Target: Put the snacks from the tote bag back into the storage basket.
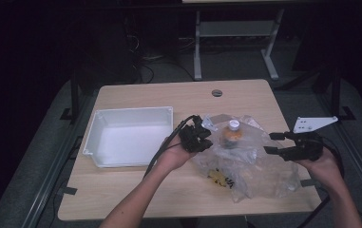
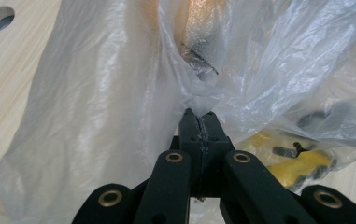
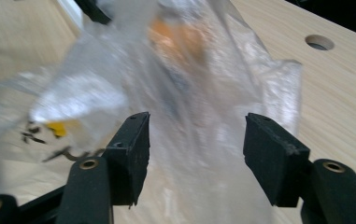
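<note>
My left gripper has its two black jaws pressed flat together on a gathered fold of the clear plastic bag, and the film fans out crumpled from the pinch. Seen from above, that same gripper sits at the bag's left edge, my left hand wrapped around its body. My right gripper stands with its jaws spread wide and nothing between the pads; the bag lies just ahead of them, blurred. From above, my right gripper hovers at the bag's right side, held by my right hand, with its grey three-cornered plate on top.

The bag is slumped on the wooden table, right of centre. Near its lower edge, through the film, I see something yellow with black marks; I cannot tell what it is. Farther in, an orange bottle with a white cap stands upright, its cap showing at the top of the bag. Left of my left gripper, apart from the bag, rests a white tray. Beyond it all, near the far edge, the tabletop has a round hole.
</note>
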A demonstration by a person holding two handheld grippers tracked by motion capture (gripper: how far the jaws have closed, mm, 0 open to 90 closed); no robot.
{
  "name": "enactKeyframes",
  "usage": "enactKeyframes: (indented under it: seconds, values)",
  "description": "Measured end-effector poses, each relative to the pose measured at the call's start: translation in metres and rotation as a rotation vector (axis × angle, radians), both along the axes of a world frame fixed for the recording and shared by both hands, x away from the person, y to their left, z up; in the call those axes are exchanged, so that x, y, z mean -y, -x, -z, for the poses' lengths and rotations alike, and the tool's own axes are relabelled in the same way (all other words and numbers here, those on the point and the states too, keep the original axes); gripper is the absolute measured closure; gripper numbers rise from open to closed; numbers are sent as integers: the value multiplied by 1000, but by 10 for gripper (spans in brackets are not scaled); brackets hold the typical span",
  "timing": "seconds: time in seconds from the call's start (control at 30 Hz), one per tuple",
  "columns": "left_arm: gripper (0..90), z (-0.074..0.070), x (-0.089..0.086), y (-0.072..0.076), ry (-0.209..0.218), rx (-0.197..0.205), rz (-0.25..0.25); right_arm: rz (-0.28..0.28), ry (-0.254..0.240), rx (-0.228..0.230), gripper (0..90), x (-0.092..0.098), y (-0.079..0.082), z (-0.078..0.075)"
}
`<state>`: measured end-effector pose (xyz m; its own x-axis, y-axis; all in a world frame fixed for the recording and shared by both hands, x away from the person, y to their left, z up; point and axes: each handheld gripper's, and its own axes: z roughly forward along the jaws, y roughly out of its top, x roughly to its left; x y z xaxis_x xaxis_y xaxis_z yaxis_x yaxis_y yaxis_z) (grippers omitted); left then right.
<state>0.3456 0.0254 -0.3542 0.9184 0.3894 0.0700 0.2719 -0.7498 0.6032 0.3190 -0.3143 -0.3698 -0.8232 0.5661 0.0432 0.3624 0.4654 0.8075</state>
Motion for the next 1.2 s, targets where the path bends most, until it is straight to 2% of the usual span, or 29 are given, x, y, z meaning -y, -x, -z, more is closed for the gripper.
enactKeyframes:
  seconds: [0.17, 0.2, 0.3, 0.37, 0.43, 0.47, 0.57, 0.63, 0.87, 1.2]
  values:
    - [900, -1, -6, -1, -12, 1, -9, 18, 28, -10, 337, 2, -10, 5]
    - [900, 0, -7, -1, -12, 2, -13, 13, 19, -25, 339, 3, -13, 6]
    - [900, 0, -11, -3, -21, 5, -17, 5, 32, -58, 371, 2, -19, 12]
    - [900, 1, -13, -3, -20, 2, -24, -4, 52, -77, 483, -1, -22, 15]
    - [900, 1, -16, -4, -19, -1, -30, -26, 77, -68, 610, -5, -22, 15]
    - [900, 1, -17, -4, -16, 0, -33, -32, 86, -60, 706, -7, -21, 15]
    - [900, 0, -20, -5, -17, 0, -38, -62, 90, -47, 847, -11, -20, 14]
    - [900, -1, -22, -5, -19, 4, -40, -78, 98, -46, 881, -13, -18, 12]
    - [900, -6, -29, -5, -10, 9, -48, -110, 112, -32, 891, -18, -17, 0]
    - [900, -16, -34, -10, 3, 17, -53, -132, 93, -10, 891, -18, -20, -22]
